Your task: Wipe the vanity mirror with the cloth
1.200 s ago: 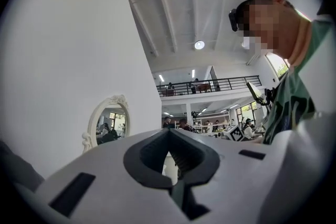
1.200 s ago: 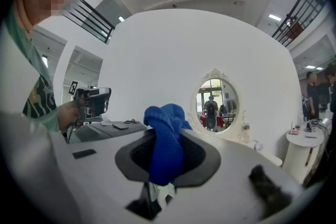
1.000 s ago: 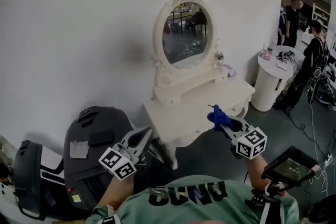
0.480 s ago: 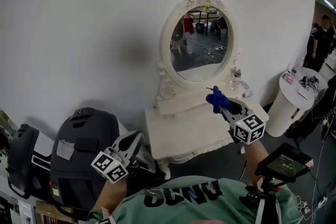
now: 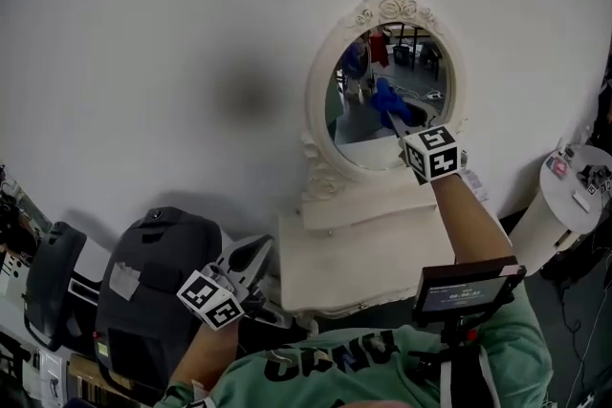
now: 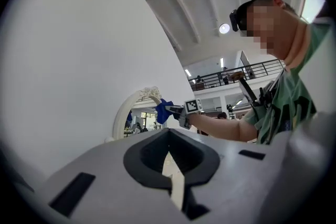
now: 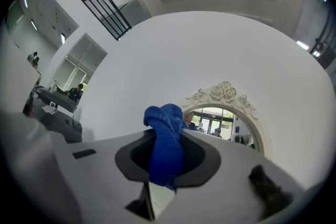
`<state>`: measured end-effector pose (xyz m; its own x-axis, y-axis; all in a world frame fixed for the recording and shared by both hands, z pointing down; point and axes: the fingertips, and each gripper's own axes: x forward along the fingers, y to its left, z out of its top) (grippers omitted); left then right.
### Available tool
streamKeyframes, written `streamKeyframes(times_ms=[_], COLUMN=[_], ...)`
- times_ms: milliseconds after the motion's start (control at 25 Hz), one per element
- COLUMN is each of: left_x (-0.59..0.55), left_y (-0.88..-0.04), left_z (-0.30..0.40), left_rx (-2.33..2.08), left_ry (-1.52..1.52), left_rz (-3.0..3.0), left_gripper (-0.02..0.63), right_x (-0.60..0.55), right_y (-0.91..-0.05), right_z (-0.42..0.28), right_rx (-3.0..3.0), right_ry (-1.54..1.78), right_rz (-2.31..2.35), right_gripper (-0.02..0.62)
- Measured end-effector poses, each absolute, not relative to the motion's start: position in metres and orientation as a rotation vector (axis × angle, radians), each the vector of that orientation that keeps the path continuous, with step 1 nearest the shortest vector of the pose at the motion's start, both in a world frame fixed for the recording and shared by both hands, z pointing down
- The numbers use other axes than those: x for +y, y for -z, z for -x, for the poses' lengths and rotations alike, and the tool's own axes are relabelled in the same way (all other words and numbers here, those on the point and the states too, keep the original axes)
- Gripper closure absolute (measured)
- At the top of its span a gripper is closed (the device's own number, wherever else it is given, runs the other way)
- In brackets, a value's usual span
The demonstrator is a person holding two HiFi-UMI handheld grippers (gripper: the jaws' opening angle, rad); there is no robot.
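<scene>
White wall point(image 5: 143, 33), indoor hall. Right gripper point(image 5: 394, 113): jaws clamped on a bunched blue cloth point(image 7: 165, 144), raised in front of the upper middle of the oval glass of the vanity mirror point(image 5: 356, 124); contact with the glass could not be made out. Mirror stood at the back edge of a white vanity table point(image 5: 363, 253). Left gripper point(image 5: 256, 253): jaws drawn together on nothing, held low off the table's front left corner.
</scene>
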<state>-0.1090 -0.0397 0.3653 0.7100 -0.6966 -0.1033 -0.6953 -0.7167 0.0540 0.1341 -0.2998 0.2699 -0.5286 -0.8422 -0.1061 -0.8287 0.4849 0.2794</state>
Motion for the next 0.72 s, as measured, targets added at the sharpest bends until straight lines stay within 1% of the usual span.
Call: streamKeyframes(times_ms=[280, 480, 720], left_x=[-0.065, -0.071, -0.078], left_y=[-0.372, -0.375, -0.384], left_z=[0.158, 0.191, 0.214], left_rx=[-1.122, -1.119, -1.135], left_ry=[0.178, 0.22, 0.213], left_rz=[-2.935, -2.921, -2.895], left_gripper=[0.6, 0.6, 0.6], right_x=[-0.416, -0.466, -0.5], right_y=[-0.239, -0.236, -0.242], right_z=[-0.096, -0.056, -0.06], right_rx=[-2.444, -2.417, -2.405], right_ry=[0.499, 0.458, 0.373], right_rz=[-1.676, -1.704, -1.81], right_gripper=[0.525, 0.525, 0.525])
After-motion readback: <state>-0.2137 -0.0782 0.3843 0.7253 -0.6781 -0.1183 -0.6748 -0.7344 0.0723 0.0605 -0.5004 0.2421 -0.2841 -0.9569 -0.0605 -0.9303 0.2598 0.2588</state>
